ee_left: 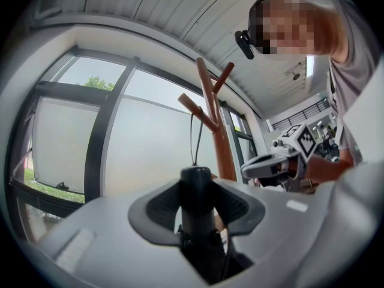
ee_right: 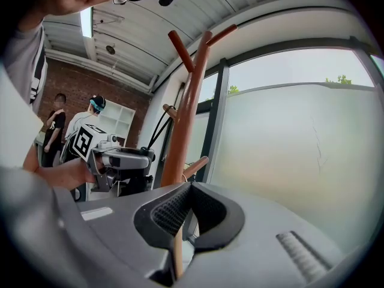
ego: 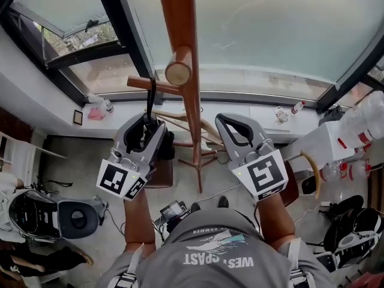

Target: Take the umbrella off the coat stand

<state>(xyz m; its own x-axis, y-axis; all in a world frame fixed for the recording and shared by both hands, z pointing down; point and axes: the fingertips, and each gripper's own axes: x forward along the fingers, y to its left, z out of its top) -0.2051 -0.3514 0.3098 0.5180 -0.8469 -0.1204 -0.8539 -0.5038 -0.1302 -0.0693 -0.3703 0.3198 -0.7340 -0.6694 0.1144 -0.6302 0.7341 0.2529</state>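
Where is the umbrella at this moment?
The umbrella is clamped in the left gripper, left of the coat stand pole in the head view; its strap hangs on a peg.

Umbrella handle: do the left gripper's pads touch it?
Touching. The left gripper view shows the left gripper pressing its pads against both sides of the black umbrella handle.

A grey scooter point(ego: 60, 218) stands on the floor at lower left; a pink item point(ego: 95, 113) and a red-capped bottle point(ego: 297, 108) sit (well apart) on the white window sill point(ego: 252, 110).
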